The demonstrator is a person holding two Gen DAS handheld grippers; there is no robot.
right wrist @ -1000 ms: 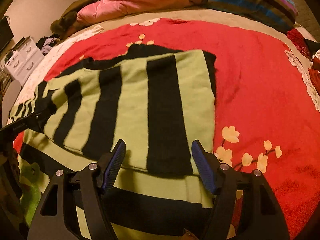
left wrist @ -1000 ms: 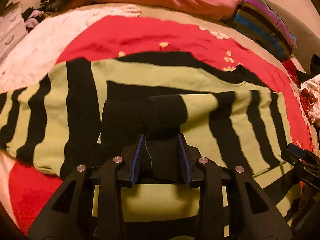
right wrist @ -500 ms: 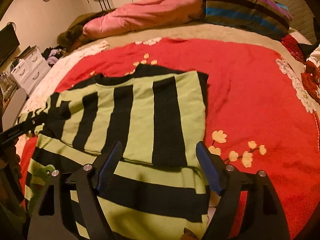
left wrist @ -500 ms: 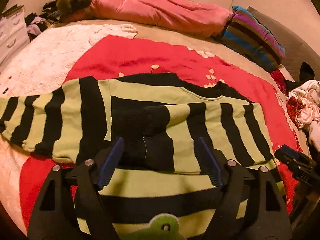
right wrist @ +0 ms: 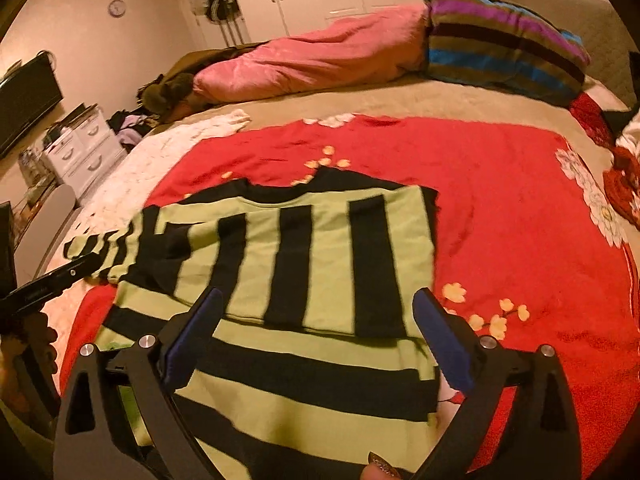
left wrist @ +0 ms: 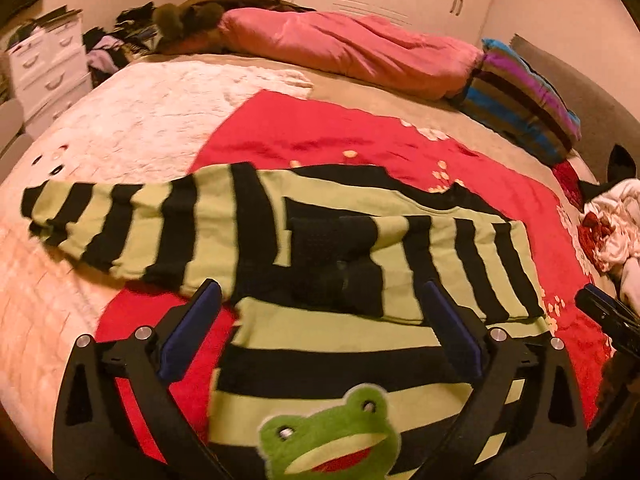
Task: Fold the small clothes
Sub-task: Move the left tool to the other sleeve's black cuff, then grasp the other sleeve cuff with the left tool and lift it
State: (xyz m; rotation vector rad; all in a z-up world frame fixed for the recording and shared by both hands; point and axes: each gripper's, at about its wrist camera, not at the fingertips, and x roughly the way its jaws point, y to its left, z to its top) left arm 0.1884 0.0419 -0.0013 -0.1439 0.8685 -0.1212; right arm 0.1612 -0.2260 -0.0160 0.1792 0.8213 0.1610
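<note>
A green-and-black striped sweater (left wrist: 328, 332) lies flat on the red blanket (left wrist: 304, 140). Its right sleeve (left wrist: 452, 264) is folded across the chest, with the black cuff (left wrist: 336, 260) near the middle; its left sleeve (left wrist: 108, 220) stretches out to the left. A green frog patch (left wrist: 332, 436) shows at the near hem. My left gripper (left wrist: 320, 300) hovers above the sweater, its jaws still opening, nothing between them. My right gripper (right wrist: 316, 304) hangs over the sweater (right wrist: 304, 248) and the folded sleeve, jaws likewise opening on nothing.
A pink duvet (left wrist: 348, 48) and a striped pillow (left wrist: 520, 96) lie at the head of the bed. A pile of clothes (left wrist: 612, 220) sits at the right edge. White drawers (left wrist: 48, 64) stand left of the bed, beside a white blanket (left wrist: 120, 120).
My left gripper let go of the black cuff, opened wide and rose back from the sweater. The right gripper opened wider and also lifted away. The sweater stayed where it lay.
</note>
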